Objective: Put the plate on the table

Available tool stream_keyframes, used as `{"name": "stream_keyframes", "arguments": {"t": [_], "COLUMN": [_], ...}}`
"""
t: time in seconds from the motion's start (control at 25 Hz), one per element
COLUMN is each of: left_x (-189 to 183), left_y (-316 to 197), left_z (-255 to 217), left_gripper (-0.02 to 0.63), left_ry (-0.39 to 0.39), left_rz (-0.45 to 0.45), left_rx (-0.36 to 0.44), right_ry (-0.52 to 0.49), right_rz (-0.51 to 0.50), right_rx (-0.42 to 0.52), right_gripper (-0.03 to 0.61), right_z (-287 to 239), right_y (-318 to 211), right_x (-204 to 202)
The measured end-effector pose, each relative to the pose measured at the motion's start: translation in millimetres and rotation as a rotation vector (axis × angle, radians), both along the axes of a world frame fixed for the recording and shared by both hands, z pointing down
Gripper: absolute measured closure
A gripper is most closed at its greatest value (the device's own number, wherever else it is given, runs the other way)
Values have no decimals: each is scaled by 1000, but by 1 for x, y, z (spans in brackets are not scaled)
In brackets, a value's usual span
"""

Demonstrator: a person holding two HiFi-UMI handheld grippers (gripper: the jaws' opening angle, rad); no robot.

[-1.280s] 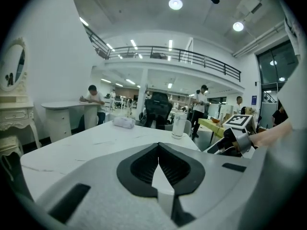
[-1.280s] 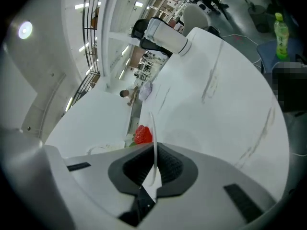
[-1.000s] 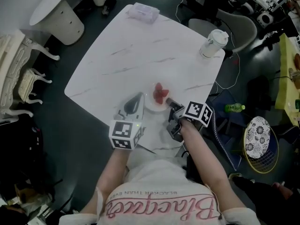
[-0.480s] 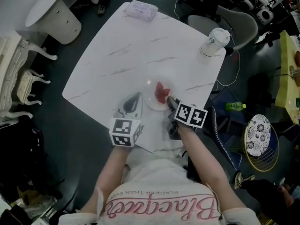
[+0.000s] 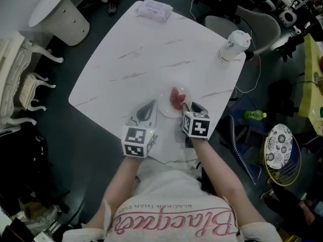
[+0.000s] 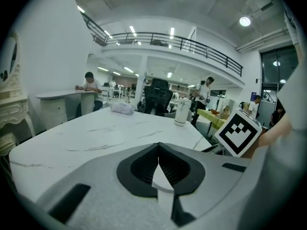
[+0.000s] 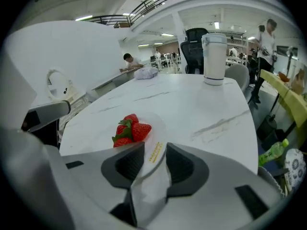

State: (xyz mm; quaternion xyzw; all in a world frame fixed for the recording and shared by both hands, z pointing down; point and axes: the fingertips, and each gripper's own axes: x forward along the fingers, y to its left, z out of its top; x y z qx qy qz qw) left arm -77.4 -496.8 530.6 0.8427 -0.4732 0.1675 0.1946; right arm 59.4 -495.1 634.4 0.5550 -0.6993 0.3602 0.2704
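**Head view.** White marbled worktop across the centre of frame. On it, near the edge closest to the person and lying flat between the two grippers: plate. On the plate, towards its right side: strawberries. Just left of the plate, over the worktop: left gripper; contact with the plate not determinable here. At the plate's right rim: right gripper. At the far right corner, upright and well apart from the plate: cup. At the far corner: tissue pack.

**Left gripper view.** Left gripper clenched: jaws together, nothing between them. Ahead: worktop, with cup and tissue pack at its far end. At right: marker cube of the right gripper.

**Right gripper view.** Right gripper released: jaws opening, near rim of the plate between them, pads not pressing on it. Plate flat on the worktop. On the plate's left part, just beyond the left jaw: strawberries. Further on, upright: cup. Beyond, at left: tissue pack. Low at right, off the worktop: green bottle.
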Motion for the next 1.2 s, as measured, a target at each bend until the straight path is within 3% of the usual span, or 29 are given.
{"name": "stream_keyframes", "arguments": {"t": [0.2,0.6,0.88,1.2], "left_x": [-1,3,9,20], "left_y": [2,11,27,56], "left_z": [2,-10,-30,-65], "left_gripper": [609,609,609,609], "left_ry": [-4,2,41,36], "left_rz": [8,1,-17,-29], "left_rx": [-4,26,94,188], "right_ry": [100,95,81,13], "right_rz": [-69,-94,-161,-211], "right_rx": [50,134,303,506], "right_gripper": [436,442,526,571], "right_z": [-3,-26,-82,-167], "right_y": [-3,0,7,42], "right_x": [-5,-1,4,5]}}
